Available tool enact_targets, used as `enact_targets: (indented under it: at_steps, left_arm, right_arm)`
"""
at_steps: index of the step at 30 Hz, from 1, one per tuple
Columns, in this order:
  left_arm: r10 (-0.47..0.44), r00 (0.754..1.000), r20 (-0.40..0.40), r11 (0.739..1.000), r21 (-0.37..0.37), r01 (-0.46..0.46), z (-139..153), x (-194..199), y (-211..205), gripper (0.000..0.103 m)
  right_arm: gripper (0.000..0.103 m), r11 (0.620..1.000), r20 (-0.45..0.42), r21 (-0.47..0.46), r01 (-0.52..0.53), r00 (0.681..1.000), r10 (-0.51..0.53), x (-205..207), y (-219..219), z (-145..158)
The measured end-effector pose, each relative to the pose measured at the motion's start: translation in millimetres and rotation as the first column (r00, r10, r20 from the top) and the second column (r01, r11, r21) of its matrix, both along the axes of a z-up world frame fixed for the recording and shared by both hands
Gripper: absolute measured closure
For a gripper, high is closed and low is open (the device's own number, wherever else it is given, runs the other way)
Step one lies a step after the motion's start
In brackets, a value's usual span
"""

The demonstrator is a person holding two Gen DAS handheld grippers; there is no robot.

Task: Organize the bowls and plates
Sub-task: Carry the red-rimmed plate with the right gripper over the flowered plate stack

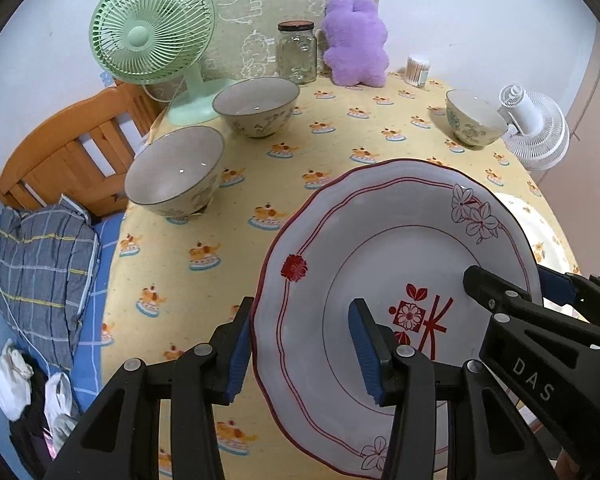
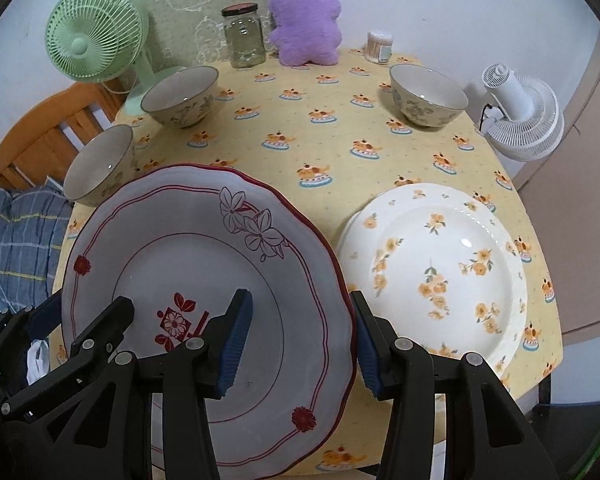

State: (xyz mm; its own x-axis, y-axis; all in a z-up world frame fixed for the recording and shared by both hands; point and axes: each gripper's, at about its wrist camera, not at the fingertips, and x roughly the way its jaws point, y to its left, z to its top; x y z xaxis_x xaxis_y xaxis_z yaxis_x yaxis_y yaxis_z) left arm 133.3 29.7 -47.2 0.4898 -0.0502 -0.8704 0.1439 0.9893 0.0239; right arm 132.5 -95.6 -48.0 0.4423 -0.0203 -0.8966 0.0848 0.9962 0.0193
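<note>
Both grippers hold the same red-trimmed plate (image 1: pixel 400 280), a white scalloped dish with a red line border, outlined flowers and a red emblem in its well. The left gripper (image 1: pixel 300 352) straddles the plate's left rim, its blue-padded fingers (image 1: pixel 366 356) set one outside the edge and one over the well, pinching the rim between them. The right gripper (image 2: pixel 300 344) takes the opposite rim the same way, one finger over the well and one outside the edge. The plate sits tilted above the yellow patterned cloth of the counter (image 2: pixel 340 152); whether any part of it touches the cloth cannot be told.

Just beside it on the right lies a floral plate (image 2: pixel 440 264), white with orange blossoms, flat on the counter near the front edge. Three bowls stand upright and well apart from the plates: a near-left bowl (image 1: pixel 176 172) by the counter's left edge, a second bowl (image 1: pixel 256 106) behind it, and a third bowl (image 2: pixel 428 94) at the far right.

Along the back stand a green fan (image 1: pixel 152 36), a glass jar (image 1: pixel 296 52) with a dark lid, a purple plush toy (image 1: pixel 356 40) and a tub of cotton swabs (image 1: pixel 418 70). A white fan (image 2: pixel 520 116) hangs off the right edge. A wooden bed frame (image 1: pixel 68 148) shows at left.
</note>
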Motion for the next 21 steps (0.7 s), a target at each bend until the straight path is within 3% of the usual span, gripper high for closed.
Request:
enact_targets:
  at_steps: [21]
  left_arm:
    - [0.052,0.998,-0.028,0.998,-0.026,-0.052,-8.4,2.8,-131.0,0.056]
  right_arm:
    - [0.051,0.998,-0.029,-0.031,-0.051,0.998,0.05,10.6,-136.4,-1.0]
